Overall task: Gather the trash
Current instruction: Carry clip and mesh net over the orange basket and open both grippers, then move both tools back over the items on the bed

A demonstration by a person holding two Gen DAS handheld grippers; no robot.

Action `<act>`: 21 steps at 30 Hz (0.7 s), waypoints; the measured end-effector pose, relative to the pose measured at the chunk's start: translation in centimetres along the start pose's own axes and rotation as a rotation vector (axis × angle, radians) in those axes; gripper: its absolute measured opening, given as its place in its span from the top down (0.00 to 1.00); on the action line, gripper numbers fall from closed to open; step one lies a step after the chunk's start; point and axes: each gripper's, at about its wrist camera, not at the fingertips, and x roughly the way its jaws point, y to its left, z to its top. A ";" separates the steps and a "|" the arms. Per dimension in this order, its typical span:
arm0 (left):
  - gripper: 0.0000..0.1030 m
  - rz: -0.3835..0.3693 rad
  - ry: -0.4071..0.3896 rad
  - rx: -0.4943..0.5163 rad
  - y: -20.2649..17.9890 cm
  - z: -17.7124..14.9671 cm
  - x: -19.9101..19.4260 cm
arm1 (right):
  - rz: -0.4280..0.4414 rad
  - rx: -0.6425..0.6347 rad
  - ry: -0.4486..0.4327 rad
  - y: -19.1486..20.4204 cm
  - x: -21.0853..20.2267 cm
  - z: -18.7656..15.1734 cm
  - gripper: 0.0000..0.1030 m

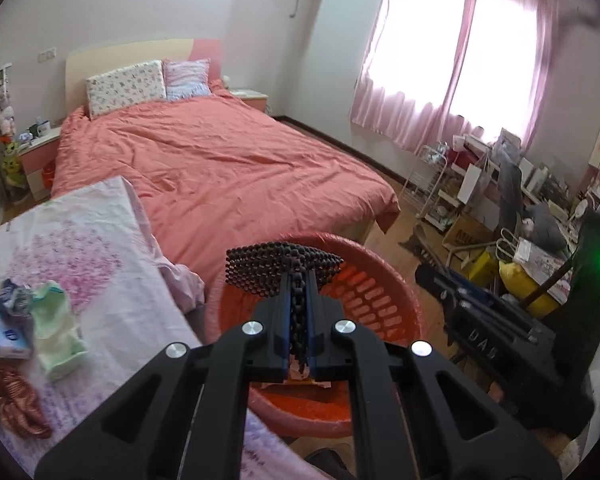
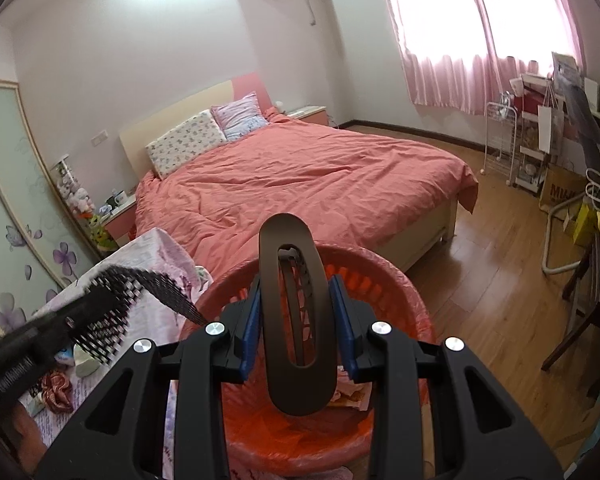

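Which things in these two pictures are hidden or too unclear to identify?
- Red basket contents: both views, blocked by the left tongs and right tongs.
- Black beaded item: left wrist view, its lower end hidden between the jaws; blurred in the right wrist view.
- Small packets: left wrist view, cut by the edge, print unreadable.
- Cluttered shelves: too small.

Bed (image 1: pixel 220 168) with coral duvet, two pillows (image 1: pixel 126 86) at headboard; pink curtains (image 1: pixel 452 80) over window; white wire rack (image 2: pixel 500 136) beside cluttered shelves.
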 end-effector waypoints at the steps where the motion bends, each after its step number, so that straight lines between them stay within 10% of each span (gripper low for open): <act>1: 0.93 0.000 0.012 0.000 -0.1 -0.1 0.7 | 0.000 0.005 0.003 -0.1 0.2 0.1 0.68; 7: 0.65 0.028 0.073 -0.004 0.3 -1.0 3.9 | 0.030 0.048 0.036 -1.0 1.5 0.4 0.64; 21: 0.45 0.253 0.072 -0.012 7.4 -3.7 -0.7 | -0.024 -0.033 0.048 0.8 0.3 0.0 0.51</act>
